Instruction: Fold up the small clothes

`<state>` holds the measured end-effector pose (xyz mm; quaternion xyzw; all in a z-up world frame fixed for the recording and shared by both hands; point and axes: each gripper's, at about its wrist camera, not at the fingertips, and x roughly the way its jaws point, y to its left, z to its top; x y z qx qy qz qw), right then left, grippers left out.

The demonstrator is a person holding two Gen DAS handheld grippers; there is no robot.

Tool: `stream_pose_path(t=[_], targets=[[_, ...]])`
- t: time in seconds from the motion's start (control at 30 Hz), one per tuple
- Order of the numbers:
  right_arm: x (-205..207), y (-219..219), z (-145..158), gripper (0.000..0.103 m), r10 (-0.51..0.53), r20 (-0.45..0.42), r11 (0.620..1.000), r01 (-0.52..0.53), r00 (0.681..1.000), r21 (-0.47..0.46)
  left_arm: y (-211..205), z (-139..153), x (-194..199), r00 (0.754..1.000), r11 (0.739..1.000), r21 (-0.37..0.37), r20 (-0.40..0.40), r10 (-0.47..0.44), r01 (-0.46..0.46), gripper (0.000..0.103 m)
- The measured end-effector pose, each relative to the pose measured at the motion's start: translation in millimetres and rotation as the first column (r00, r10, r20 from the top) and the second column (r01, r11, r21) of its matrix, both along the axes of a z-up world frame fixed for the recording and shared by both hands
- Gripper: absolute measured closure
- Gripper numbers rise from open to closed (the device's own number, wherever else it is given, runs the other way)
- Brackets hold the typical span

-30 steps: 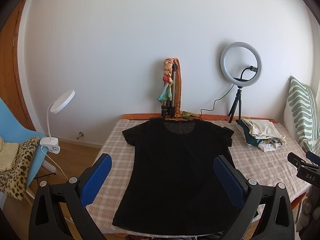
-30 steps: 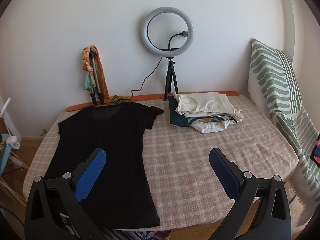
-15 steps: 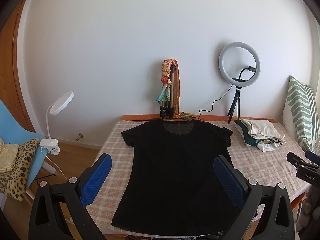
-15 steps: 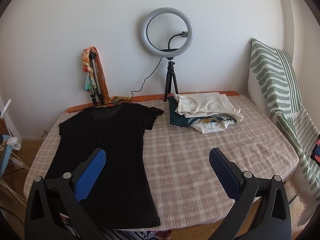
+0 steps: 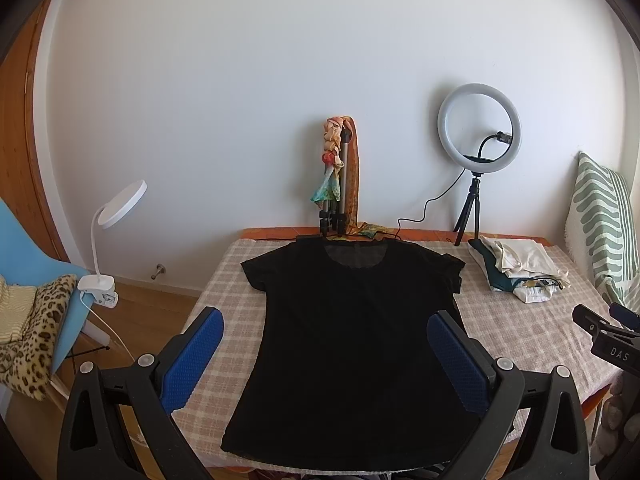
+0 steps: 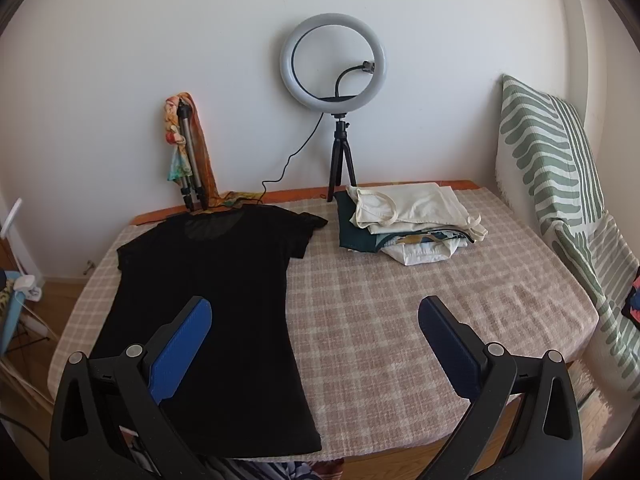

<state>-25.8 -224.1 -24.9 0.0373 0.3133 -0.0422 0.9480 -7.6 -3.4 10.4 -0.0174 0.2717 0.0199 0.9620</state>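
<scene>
The thin, limp black short-sleeved T-shirt [image 5: 352, 332] lies flat left of the folded-clothes stack [image 6: 404, 224] on the checked bench [image 6: 400, 320], best pinched at hem corners; both hand-held grippers [image 5: 324, 360] [image 6: 316, 344] gape wide, empty.

The letters "DAS" stand in white on the right tongs [image 5: 612, 344].

A plain white wall [image 5: 240, 100] stood behind the bench [image 6: 400, 320] (covered in a pale checked cloth). A ring light [image 6: 333, 64] on a small tripod stood at the bench's far edge, unlit. A white clip lamp [image 5: 116, 208] and a blue chair [image 5: 36, 264] stood left, over wooden floor [image 5: 156, 304]. A green-striped cushion [image 6: 552, 152] leaned at right.
</scene>
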Motion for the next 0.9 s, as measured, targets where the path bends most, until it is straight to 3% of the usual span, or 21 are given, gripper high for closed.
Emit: stream_pose_path(t=[0.9], targets=[[13.8, 21.1, 3.9, 0.0, 0.03, 0.016, 0.999, -0.03, 0.999, -0.031, 27.8, -22.3, 9.5, 0.995, 0.997, 0.011, -0.053, 0.079, -0.079, 0.0]])
